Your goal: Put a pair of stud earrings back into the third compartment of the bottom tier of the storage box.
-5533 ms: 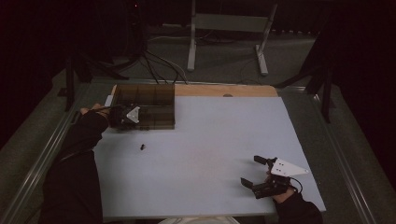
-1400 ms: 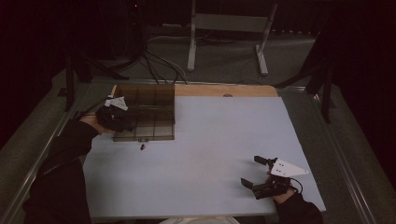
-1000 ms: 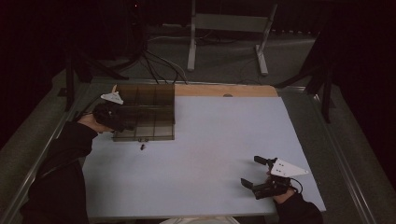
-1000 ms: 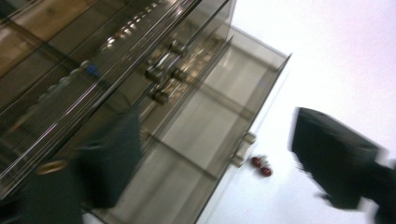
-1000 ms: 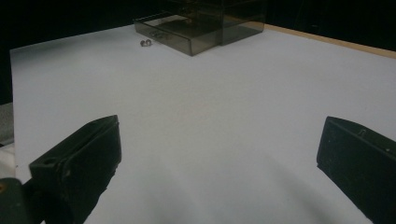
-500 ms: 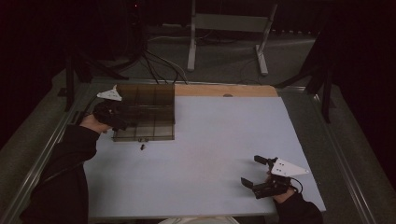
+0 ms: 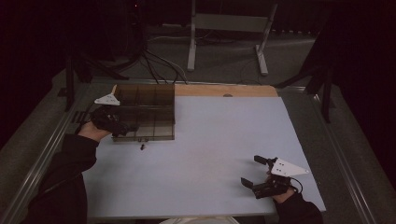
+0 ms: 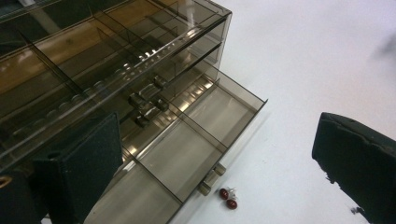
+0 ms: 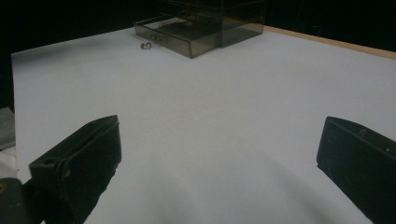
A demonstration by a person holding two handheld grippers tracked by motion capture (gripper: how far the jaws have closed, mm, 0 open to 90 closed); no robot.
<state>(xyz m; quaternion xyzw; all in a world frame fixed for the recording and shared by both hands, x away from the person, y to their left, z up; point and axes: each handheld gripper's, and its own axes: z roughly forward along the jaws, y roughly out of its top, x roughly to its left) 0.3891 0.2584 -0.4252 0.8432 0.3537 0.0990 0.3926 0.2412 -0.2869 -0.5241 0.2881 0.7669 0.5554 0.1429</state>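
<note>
Organizer (image 8: 116, 70) cut off at left gripper view's top-left; earrings (image 7: 142, 148) too small in high view

Smoked clear plastic organizer (image 7: 144, 109) at the far left of the white table, with divided compartments on top. Lowest drawer (image 8: 187, 154) pulled out toward the near side, split by partitions, its sections looking empty, a small knob on its front. Two small dark red earrings (image 8: 228, 198) lying together on the table just in front of the drawer, close to the knob, apart from the drawer wall.
</note>
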